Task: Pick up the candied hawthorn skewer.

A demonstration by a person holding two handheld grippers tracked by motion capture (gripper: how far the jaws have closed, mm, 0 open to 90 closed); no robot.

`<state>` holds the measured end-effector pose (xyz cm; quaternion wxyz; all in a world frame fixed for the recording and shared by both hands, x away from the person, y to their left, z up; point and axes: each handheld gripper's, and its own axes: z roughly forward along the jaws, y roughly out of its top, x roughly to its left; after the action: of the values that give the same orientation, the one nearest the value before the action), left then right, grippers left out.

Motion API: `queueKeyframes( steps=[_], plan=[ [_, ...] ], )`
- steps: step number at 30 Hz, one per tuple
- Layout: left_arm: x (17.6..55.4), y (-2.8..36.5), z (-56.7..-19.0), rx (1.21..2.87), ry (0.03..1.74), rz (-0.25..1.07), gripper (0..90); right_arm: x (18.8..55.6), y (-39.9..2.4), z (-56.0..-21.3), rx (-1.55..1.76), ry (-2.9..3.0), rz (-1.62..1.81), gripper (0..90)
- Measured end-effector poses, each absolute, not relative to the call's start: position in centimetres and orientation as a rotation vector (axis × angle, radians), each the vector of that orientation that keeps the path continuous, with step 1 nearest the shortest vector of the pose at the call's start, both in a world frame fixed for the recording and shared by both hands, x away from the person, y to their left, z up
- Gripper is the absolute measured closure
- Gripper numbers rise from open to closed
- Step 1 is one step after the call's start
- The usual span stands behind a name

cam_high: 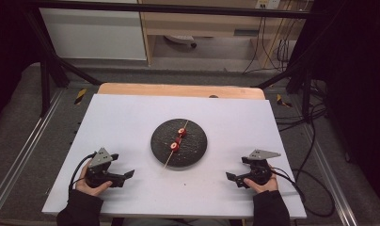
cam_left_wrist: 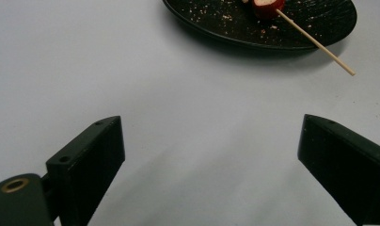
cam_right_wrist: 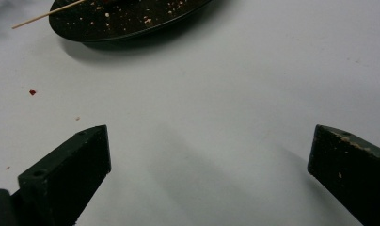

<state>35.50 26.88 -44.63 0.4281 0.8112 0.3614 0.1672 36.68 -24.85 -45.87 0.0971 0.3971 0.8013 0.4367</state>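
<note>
- A black plate (cam_high: 196, 151) is sitting mid-worktop (cam_high: 131, 117), carrying a skewer (cam_high: 176, 143) of red pieces — its tip is overhanging the near rim
- The left gripper (cam_high: 128, 174) and right gripper (cam_high: 229, 177) are resting near the worktop's front corners — both with jaws spread wide, holding nothing

Even, moderately bright light from overhead falls on the white table (cam_high: 131, 117); the surroundings beyond it are dim. Soft shadows lie beneath the black plate (cam_left_wrist: 291, 33). All views are slightly soft and grainy, without glare.
</note>
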Motion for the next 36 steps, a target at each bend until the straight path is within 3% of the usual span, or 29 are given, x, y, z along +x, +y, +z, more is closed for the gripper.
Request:
queueKeyframes(
  steps=[36],
  plan=[
    [35.6,23.0,-43.6,2.066,0.875,0.385,7.7,36.7,-24.7,-46.0,1.161,2.375,1.282,0.6]
  ],
)
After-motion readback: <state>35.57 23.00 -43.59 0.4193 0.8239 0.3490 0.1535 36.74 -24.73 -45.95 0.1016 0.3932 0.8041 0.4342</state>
